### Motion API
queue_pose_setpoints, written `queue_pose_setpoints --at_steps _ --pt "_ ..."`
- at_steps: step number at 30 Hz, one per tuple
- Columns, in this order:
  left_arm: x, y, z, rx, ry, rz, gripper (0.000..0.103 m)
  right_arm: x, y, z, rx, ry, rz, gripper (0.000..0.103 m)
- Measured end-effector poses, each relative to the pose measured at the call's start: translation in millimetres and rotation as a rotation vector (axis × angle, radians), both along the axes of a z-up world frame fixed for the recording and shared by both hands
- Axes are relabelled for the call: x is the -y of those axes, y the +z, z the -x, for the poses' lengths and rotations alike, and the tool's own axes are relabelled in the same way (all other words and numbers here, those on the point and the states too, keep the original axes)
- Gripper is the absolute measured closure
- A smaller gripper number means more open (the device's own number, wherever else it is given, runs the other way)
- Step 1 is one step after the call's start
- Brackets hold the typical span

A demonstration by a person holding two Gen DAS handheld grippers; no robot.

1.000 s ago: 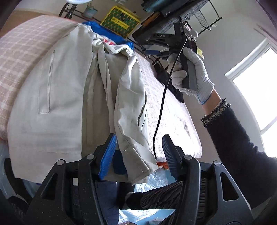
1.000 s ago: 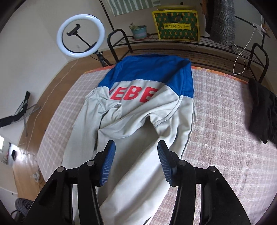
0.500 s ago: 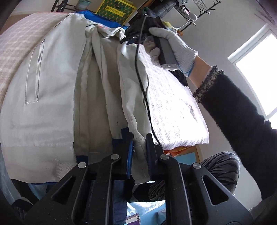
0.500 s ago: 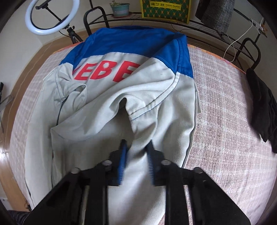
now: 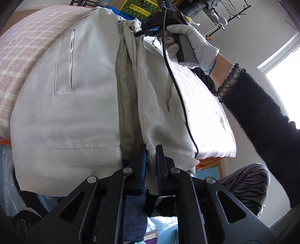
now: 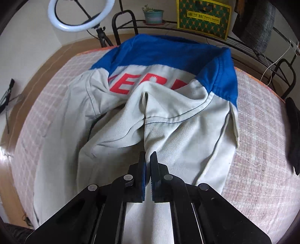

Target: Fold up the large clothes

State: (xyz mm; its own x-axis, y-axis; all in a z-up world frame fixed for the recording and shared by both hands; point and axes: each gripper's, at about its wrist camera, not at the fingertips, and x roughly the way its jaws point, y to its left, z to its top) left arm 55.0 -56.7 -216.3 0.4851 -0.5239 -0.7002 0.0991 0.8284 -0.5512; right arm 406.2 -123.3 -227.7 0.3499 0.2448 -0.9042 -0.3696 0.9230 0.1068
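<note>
Left wrist view: the left gripper [image 5: 151,150], its jaws closing, pinches the hem edge of a grey-white jacket [image 5: 75,112] at 6 o'clock, cloth caught between the blue pads. The jacket lies spread over a pink checked bed cover [image 5: 22,56]; a welt pocket [image 5: 64,63] sits at 10 o'clock. At 1 o'clock a white-gloved right hand [image 5: 193,41] holds the right gripper's handle, from which a black cable [image 5: 176,82] runs down across the cloth; a dark fuzzy sleeve [image 5: 258,116] extends to 3 o'clock.

Right wrist view: the right gripper [image 6: 147,157] is clamped on a raised ridge of the jacket [image 6: 178,135] at frame centre, the fabric drawn up into a crease toward 12 o'clock. The jacket's blue yoke [image 6: 159,50] and red lettering [image 6: 121,86] lie at 12 o'clock. Beyond the bed cover [image 6: 258,150]: a ring light [image 6: 54,20] at 11 o'clock, a potted plant [image 6: 152,14] at 12, a green-and-yellow box [image 6: 204,16] at 1, and a dark garment [image 6: 294,138] at 3 o'clock
</note>
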Motion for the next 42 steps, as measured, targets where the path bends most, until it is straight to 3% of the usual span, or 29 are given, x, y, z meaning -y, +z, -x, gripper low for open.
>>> queue_pose_setpoints --at_steps 4,8,14,18,22,30,32,33,42 --pt "3 -9 -3 -0.016 -0.013 -0.033 0.096 5 -8 -2 -0.011 0.0 -0.035 0.099" --pt "12 -4 -3 0.007 -0.042 -0.092 0.094 33 20 16 0.0 -0.006 -0.102 0.095" --pt "5 21 5 0.052 -0.059 -0.12 0.093 91 86 105 0.074 0.036 -0.234 0.095" --pt "-6 41 15 0.099 -0.051 -0.123 0.092 126 103 186 0.099 0.093 -0.311 0.095" --pt "-19 51 21 0.109 -0.036 -0.112 0.082 143 89 259 0.075 0.154 -0.338 0.095" --pt "-28 54 34 0.097 -0.041 -0.137 0.081 143 25 343 -0.013 0.282 -0.256 0.093" --pt "-29 55 38 0.093 -0.039 -0.131 0.081 135 15 355 -0.002 0.338 -0.217 0.069" --pt "-29 54 39 0.086 -0.041 -0.121 0.081 131 13 360 0.014 0.368 -0.191 0.064" --pt "6 42 51 0.022 -0.141 -0.042 0.081 110 -3 361 0.049 0.497 -0.126 0.063"
